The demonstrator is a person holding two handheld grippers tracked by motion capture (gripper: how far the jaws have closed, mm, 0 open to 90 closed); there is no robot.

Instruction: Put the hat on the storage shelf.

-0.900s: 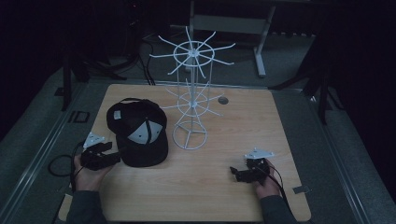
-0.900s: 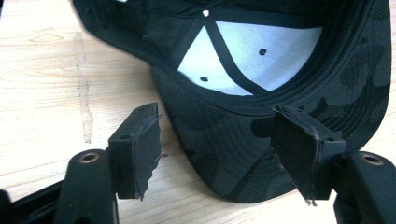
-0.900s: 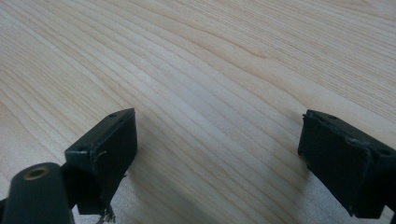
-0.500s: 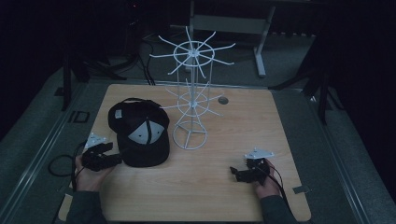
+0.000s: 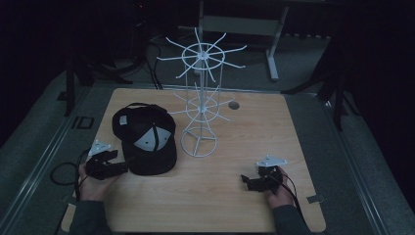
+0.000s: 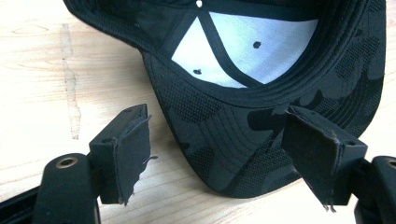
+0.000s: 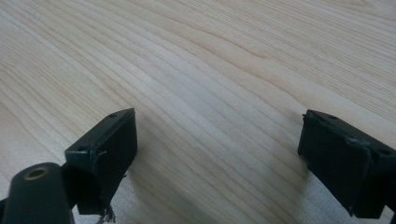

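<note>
one cap [image 6: 261,135], brim between left gripper [image 6: 219,158] jaws

The room is dim, its far side almost black. A light wooden table [image 5: 293,147] with rounded corners stands on grey carpet [image 5: 372,161]. Beyond its far edge, a pale metal frame [image 5: 271,46] and dark stand legs [image 5: 337,93] rest on the floor.

One cap [image 5: 145,138] – one wire rack [image 5: 200,105] – two tongs.
</note>
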